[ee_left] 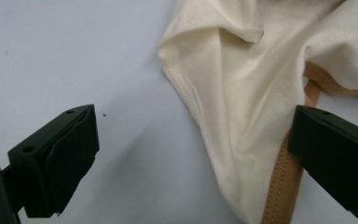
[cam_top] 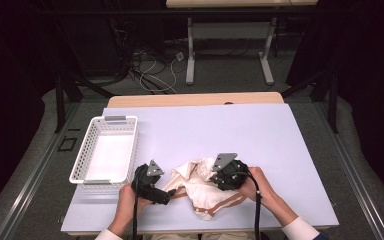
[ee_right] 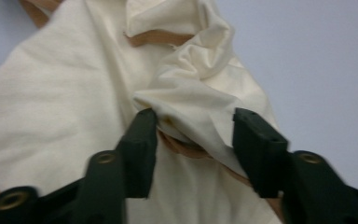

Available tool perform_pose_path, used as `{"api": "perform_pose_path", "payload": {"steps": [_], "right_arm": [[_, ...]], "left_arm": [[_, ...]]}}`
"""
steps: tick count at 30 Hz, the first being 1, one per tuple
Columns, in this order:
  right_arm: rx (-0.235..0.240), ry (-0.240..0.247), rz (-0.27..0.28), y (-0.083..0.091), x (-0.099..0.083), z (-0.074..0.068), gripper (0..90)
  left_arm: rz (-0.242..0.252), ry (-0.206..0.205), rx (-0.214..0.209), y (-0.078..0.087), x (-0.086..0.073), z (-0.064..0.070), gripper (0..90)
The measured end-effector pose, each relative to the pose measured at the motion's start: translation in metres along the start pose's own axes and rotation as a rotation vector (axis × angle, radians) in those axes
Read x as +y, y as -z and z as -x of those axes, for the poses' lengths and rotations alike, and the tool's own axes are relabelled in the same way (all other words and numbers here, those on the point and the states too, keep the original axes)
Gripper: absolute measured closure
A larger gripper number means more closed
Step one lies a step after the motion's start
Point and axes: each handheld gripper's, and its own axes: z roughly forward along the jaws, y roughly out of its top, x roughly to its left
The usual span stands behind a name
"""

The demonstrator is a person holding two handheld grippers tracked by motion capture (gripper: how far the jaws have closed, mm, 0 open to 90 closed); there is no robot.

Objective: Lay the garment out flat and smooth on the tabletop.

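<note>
A crumpled cream cloth (cam_top: 200, 192) with tan straps lies on the pale table (cam_top: 230, 130) near its front edge. My left gripper (cam_top: 168, 194) is at the cloth's left edge. In the left gripper view it (ee_left: 193, 126) stands wide open, with the hemmed edge of the cloth (ee_left: 233, 93) and a tan strap (ee_left: 282, 186) between its jaws. My right gripper (cam_top: 216, 175) rests on the cloth's right side. In the right gripper view it (ee_right: 193, 121) is partly open, and a raised fold of the cloth (ee_right: 191, 98) sits between its jaws.
A white mesh basket (cam_top: 84, 150) stands empty at the table's left side, just beyond my left hand. Bare table stretches behind and to the right of the cloth. Cables and another table's legs (cam_top: 267, 60) are on the floor beyond.
</note>
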Motion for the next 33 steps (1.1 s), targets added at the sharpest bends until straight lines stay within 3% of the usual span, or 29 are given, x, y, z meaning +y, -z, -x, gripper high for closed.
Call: {"api": "perform_pose_path", "payload": {"steps": [3, 6, 13, 18, 26, 33], "right_arm": [[-0.024, 0.01, 0.021, -0.001, -0.001, 0.001, 77.3], [-0.04, 0.007, 0.03, -0.001, -0.002, 0.004, 85.7], [-0.064, -0.041, 0.064, 0.001, 0.004, 0.017, 86.9], [-0.099, -0.093, 0.079, -0.005, 0.01, 0.037, 86.9], [-0.124, -0.184, 0.071, -0.018, 0.014, 0.07, 86.7], [-0.147, -0.221, 0.05, -0.032, 0.02, 0.09, 86.3]], "left_arm": [[0.001, 0.002, 0.0, -0.001, 0.0, 0.0, 2.0], [-0.004, -0.001, -0.002, -0.001, 0.0, 0.001, 2.1], [0.002, 0.006, -0.005, 0.0, 0.0, 0.002, 2.0], [0.0, 0.001, -0.002, 0.0, -0.001, 0.001, 2.1], [0.002, 0.002, -0.002, -0.001, 0.0, 0.001, 2.1], [0.001, 0.007, -0.002, -0.001, -0.001, 0.0, 2.1]]}}
